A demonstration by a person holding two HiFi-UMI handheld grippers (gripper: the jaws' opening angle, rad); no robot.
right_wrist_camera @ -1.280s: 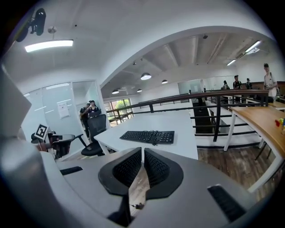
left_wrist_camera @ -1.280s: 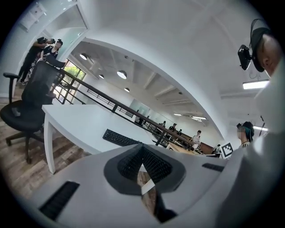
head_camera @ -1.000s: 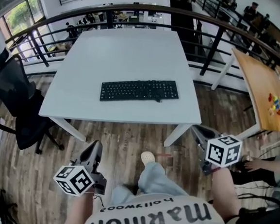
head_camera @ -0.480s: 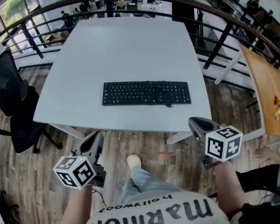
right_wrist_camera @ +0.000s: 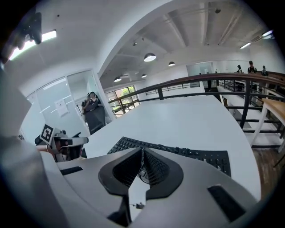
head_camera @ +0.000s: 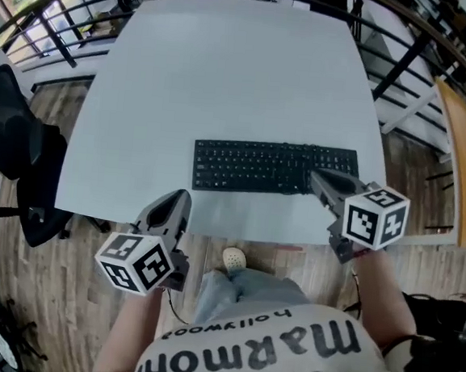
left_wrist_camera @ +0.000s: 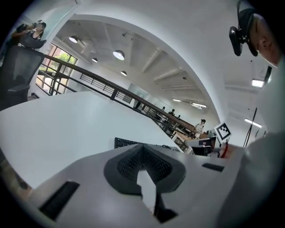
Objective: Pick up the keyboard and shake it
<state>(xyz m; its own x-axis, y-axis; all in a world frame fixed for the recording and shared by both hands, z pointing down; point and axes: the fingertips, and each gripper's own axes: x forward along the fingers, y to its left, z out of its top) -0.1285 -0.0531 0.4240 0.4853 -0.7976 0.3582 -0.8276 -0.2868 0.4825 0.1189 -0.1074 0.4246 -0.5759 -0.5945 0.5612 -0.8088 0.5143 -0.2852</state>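
An open mezzanine office with a black railing [head_camera: 406, 59] and wood-plank floor [head_camera: 38, 286] surrounds a white desk [head_camera: 226, 75], bare apart from the black keyboard [head_camera: 271, 167], which lies flat near the desk's front edge and a little to the right of its middle, its long side running along that edge. Nothing of the task is done yet: the keyboard has not been lifted, and neither gripper holds it. The left gripper [head_camera: 182, 194] hangs at the front edge of the desk, beside and below the keyboard's left end and apart from it, with its jaws clenched together on nothing. The right gripper [head_camera: 315, 179] reaches over the right part of the keyboard in the head view; whether its tip touches the keys cannot be told, but its own view shows the jaws closed with the keyboard lying beyond them, not between them. What is left, by my reading, is everything: the jaws must be released, set around the keyboard's edges, closed, and then the lift and the shaking
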